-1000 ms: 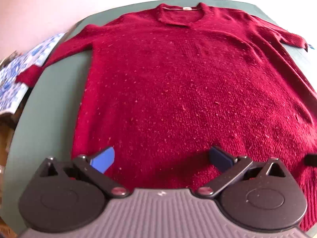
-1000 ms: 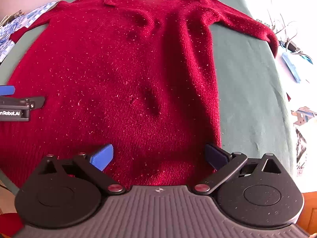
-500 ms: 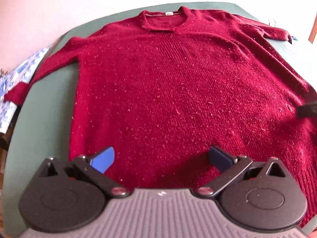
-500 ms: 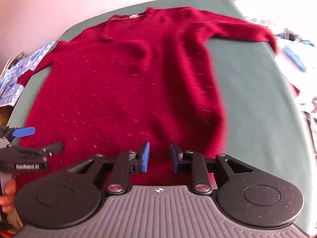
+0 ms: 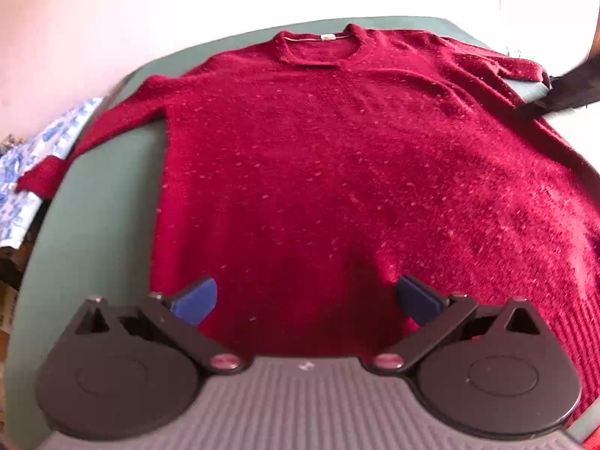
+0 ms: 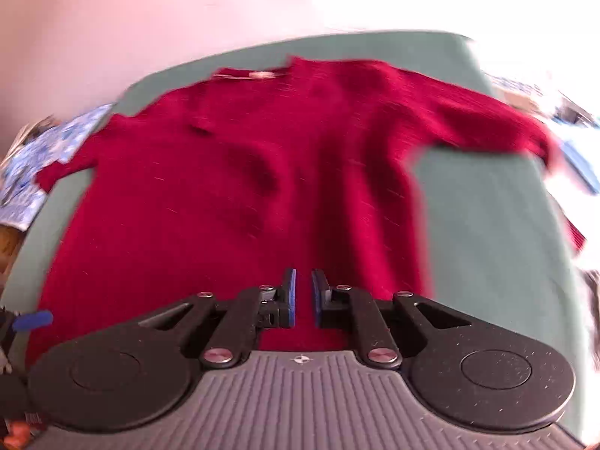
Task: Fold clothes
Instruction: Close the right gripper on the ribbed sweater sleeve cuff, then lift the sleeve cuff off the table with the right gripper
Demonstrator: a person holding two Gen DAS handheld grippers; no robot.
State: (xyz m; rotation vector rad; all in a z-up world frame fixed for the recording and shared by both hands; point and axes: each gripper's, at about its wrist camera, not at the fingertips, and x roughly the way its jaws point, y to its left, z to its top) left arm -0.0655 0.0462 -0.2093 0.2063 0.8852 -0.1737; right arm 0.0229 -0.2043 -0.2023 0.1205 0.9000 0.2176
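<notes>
The red sweater [image 5: 337, 187] lay spread flat on the green table [image 5: 93, 232], neckline at the far side, both sleeves out, and the left cuff [image 5: 41, 178] reached over the table edge onto a blue patterned cloth [image 5: 22, 172]. My left gripper [image 5: 305, 300] was wide apart over the near hem, with nothing between its 2 fingers. My right gripper [image 6: 303, 296] was nearly together, only a thin gap remaining, and I could not tell if it pinched the knit; that view was also blurred. I judged 2 risks: the loose knit could bunch into the ridges already running up the right half, and a pinch taking only 1 layer would drag the fold crooked.
</notes>
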